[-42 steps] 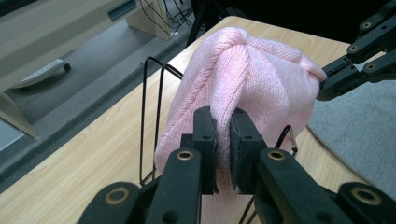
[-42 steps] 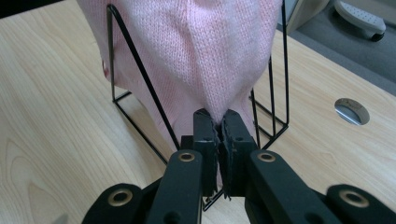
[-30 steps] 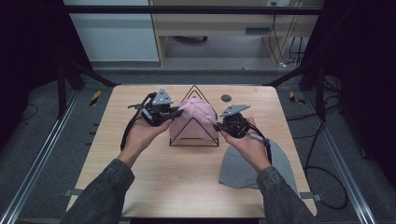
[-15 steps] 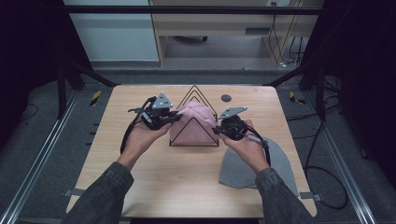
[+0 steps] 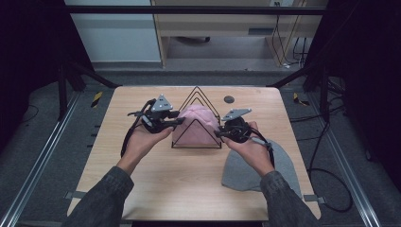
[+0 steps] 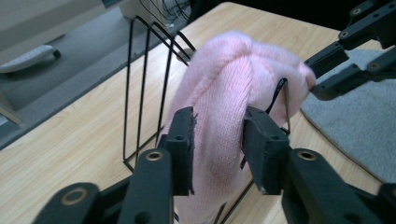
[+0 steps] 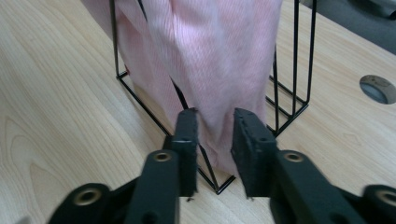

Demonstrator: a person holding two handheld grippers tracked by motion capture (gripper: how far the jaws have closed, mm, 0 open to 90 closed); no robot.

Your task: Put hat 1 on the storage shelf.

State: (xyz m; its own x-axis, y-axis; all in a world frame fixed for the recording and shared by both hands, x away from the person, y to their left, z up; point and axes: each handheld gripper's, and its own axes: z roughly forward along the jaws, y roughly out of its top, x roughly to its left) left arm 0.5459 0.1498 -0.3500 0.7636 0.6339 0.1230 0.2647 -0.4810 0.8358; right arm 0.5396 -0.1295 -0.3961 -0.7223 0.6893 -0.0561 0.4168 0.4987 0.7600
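A pink knit hat hangs over a black wire rack of triangular frames in the middle of the table. My left gripper is at the hat's left side and my right gripper at its right side. In the left gripper view the left gripper has just been opening, and the hat lies loosely between its pads. The right gripper has also just been opening, with the lower edge of the hat between its jaws. Across the hat, the right gripper faces the left one.
A grey knit cloth lies flat on the table at the right, under the right wrist. A round cable hole sits behind the rack. Bare wooden table stretches in front of the rack and to its left.
Both hands have stayed beside the rack. The jaws of both grippers stand wider apart than before, and the pink hat rests on the rack.
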